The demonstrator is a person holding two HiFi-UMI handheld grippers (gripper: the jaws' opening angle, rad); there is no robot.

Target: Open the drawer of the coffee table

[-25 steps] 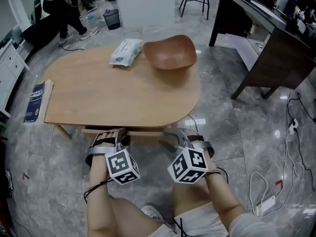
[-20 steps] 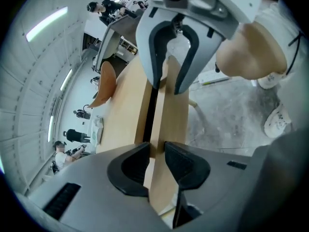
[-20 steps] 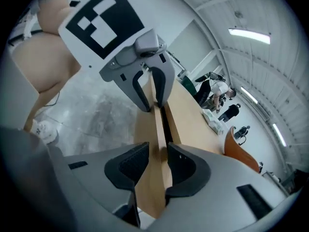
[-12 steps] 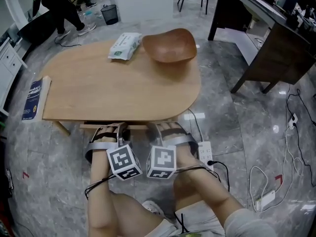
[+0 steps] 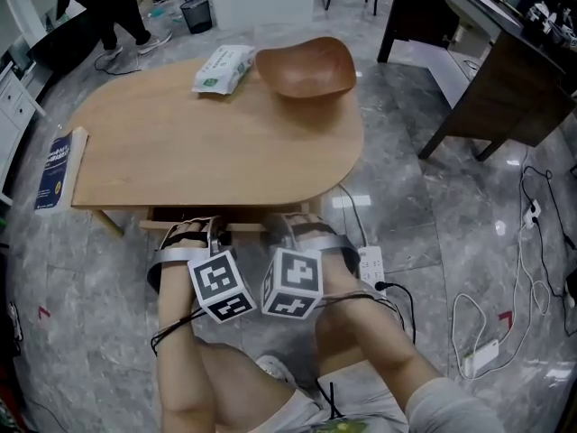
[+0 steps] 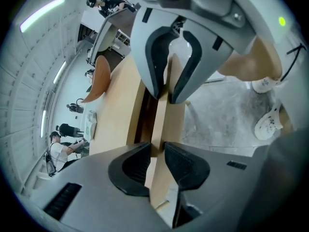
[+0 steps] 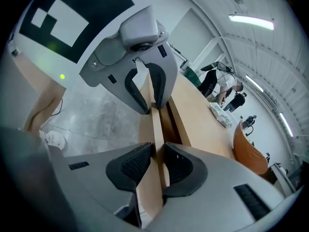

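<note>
Left gripper (image 6: 157, 148) clamps the pale wooden drawer front (image 6: 172, 121), right gripper (image 7: 158, 150) has just closed its jaws onto it, with the drawer barely cracked and the pull still to come.

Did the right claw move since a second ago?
Yes. The right claw slid left along the coffee table, toward the left claw, its jaws just closing onto the drawer front.

A staged sitting area is occupying part of a working office or lab. A wooden coffee table (image 5: 207, 156) is standing on polished grey stone floor (image 5: 433, 206), a dark desk (image 5: 505, 70) is lining one side, cables (image 5: 521, 273) and a power strip (image 5: 371, 264) are trailing about, and a person (image 5: 108, 3) is standing near a waste bin (image 5: 194, 12).
</note>
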